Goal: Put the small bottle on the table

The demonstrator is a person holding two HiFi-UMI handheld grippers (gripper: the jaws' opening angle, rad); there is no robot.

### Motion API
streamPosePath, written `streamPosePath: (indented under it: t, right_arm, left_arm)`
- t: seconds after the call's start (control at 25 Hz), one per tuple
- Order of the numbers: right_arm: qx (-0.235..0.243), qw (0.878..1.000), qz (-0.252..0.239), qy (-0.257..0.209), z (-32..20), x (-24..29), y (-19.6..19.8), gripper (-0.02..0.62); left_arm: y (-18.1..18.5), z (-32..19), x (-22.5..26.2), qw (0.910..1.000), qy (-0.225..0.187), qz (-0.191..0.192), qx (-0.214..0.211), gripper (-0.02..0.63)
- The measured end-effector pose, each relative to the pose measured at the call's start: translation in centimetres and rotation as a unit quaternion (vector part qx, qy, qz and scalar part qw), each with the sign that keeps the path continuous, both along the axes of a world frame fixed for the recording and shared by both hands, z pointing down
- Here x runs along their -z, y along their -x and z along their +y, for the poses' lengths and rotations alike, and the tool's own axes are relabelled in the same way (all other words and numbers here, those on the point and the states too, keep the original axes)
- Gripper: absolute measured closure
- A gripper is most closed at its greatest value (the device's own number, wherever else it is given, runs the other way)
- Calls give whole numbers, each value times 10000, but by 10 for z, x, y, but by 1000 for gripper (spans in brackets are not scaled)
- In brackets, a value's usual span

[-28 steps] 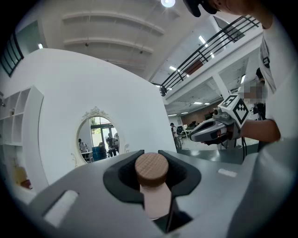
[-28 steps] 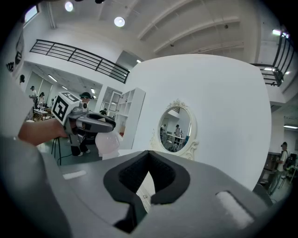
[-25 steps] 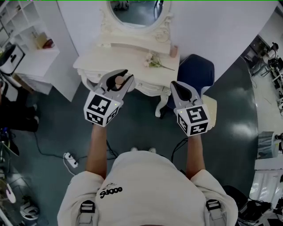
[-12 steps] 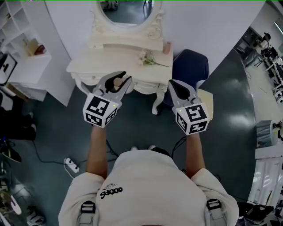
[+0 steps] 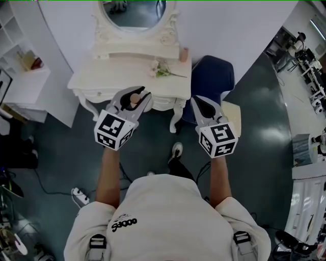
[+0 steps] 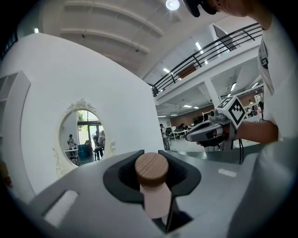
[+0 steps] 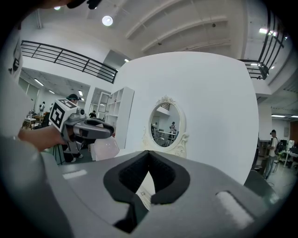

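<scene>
The small bottle (image 5: 135, 96), pale pink with a round wooden cap, sits between the jaws of my left gripper (image 5: 137, 93), which is shut on it. In the left gripper view the bottle (image 6: 154, 193) stands upright in the pads' hollow, cap on top. The gripper hangs over the front edge of the white dressing table (image 5: 114, 74). My right gripper (image 5: 202, 103) is level with it to the right, shut and holding nothing, over the floor before a blue chair (image 5: 213, 79).
An oval mirror (image 5: 133, 12) stands at the table's back. A sprig of flowers (image 5: 162, 71) and another small bottle (image 5: 184, 54) lie on its right part. White shelves (image 5: 23, 61) stand at the left, a power strip (image 5: 79, 193) on the floor.
The table has come closer and slid left and down in the head view as the person steps forward. Both grippers keep their pose, and the bottle stays held.
</scene>
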State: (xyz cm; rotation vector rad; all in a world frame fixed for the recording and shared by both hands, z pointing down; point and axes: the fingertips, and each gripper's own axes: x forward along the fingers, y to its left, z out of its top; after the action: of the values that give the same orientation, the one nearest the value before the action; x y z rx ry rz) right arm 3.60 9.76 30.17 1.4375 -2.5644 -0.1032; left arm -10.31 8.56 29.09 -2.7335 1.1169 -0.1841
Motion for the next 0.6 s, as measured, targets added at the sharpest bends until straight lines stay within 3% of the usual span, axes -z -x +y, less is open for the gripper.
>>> streamPosePath:
  t: [0.28, 0.6]
  right_arm:
    - [235, 9997, -70, -90, -59, 1, -13, 592]
    - [348, 9992, -155, -86, -164, 7, -56, 592]
  left_arm:
    - [-10, -60, -9, 9996, 128, 89, 227, 494]
    - [-58, -157, 1, 9997, 62, 91, 235, 494]
